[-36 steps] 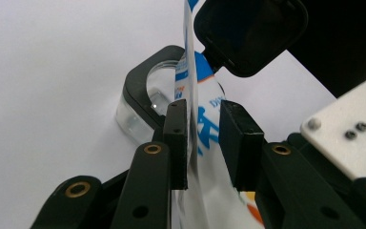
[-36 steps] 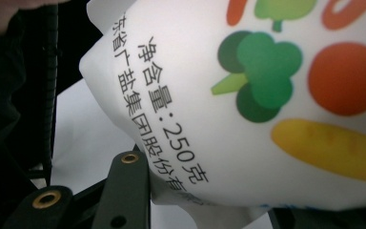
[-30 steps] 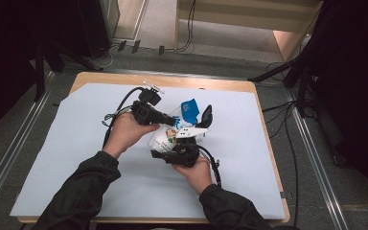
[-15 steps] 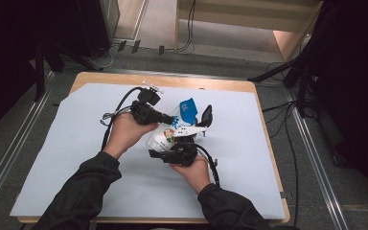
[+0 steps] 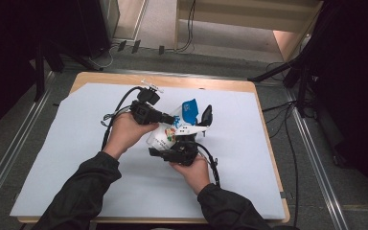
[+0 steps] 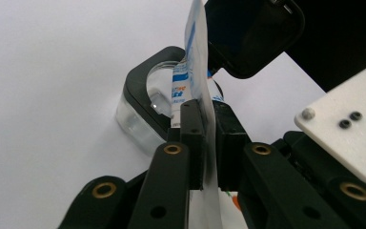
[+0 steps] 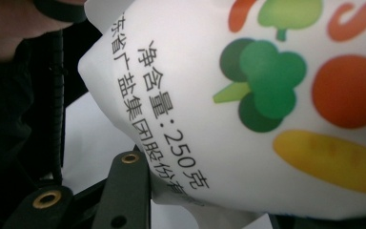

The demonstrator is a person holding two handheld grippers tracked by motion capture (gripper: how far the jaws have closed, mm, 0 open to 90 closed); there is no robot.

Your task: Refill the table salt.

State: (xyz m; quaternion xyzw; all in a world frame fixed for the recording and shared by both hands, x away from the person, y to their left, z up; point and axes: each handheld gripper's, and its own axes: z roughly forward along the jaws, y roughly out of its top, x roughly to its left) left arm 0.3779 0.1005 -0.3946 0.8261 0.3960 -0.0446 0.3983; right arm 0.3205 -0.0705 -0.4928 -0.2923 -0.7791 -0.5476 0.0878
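A white bag with vegetable pictures and a blue top is held up over the table between both grippers. My left gripper pinches the bag's thin edge. Its pads press on the film from both sides, though the jaws have just been opening slightly. My right gripper holds the bag's body from below. In the right gripper view the printed bag lies between the jaws, and one finger shows at its lower left.
A small clear container with a black rim stands on the white sheet just under the bag. Its black lid stands up behind it. The sheet covers a wooden table; cables lie on the floor beyond.
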